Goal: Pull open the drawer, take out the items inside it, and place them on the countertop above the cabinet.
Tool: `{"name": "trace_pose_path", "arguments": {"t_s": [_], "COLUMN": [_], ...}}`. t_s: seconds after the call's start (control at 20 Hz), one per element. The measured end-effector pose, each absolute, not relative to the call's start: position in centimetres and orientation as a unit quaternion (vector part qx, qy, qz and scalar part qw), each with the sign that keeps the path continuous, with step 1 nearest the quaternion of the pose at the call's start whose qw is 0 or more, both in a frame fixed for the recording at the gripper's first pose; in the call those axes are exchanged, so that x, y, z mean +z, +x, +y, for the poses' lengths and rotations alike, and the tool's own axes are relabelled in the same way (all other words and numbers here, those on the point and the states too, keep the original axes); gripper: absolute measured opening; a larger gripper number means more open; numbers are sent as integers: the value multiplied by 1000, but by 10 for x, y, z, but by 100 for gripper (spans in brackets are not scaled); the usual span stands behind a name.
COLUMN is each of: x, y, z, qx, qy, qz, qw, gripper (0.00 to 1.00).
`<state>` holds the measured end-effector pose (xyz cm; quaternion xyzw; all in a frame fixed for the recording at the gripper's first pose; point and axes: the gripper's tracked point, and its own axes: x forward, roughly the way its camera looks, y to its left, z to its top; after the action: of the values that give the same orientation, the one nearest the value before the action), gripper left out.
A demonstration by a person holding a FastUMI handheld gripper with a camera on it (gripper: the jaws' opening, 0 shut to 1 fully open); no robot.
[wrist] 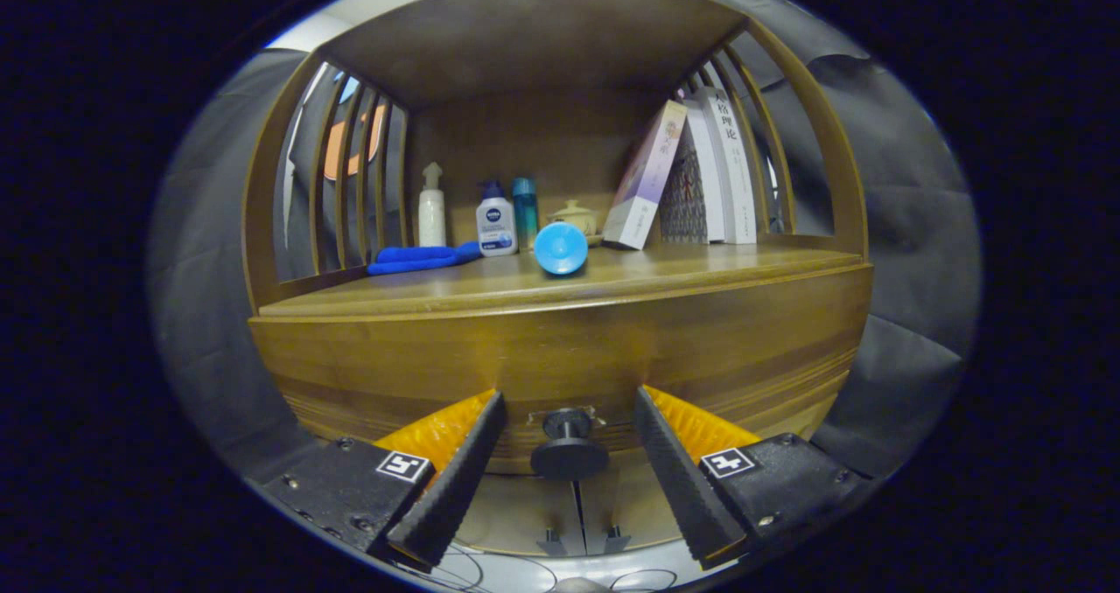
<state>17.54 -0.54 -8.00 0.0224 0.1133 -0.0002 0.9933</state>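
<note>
A wooden cabinet fills the view, its drawer front (560, 357) closed just ahead of me. A dark round knob (569, 451) sticks out of the drawer's lower middle. My gripper (569, 431) is open, one finger on each side of the knob with a gap to it on both sides. Above the drawer runs the countertop (691, 269). The drawer's inside is hidden.
On the countertop lie a blue cloth (418, 258) at the left and a blue round object (560, 247) in the middle. Behind stand a white spray bottle (431, 208), a lotion bottle (495, 221), a teal bottle (525, 211), a small lidded pot (575, 217) and leaning books (691, 173).
</note>
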Motion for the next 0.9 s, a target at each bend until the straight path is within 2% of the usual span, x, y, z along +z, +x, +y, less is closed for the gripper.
{"name": "trace_pose_path", "arguments": {"t_s": [0.15, 0.35, 0.6, 0.9], "x": [-64, -30, 9, 29], "y": [141, 60, -27, -61], "z": [-11, -18, -1, -13], "qx": [1, -3, 42, 26], "qy": [26, 8, 13, 27], "qz": [93, 49, 25, 6], "qw": [995, 999, 999, 999], "gripper": [99, 99, 99, 99]}}
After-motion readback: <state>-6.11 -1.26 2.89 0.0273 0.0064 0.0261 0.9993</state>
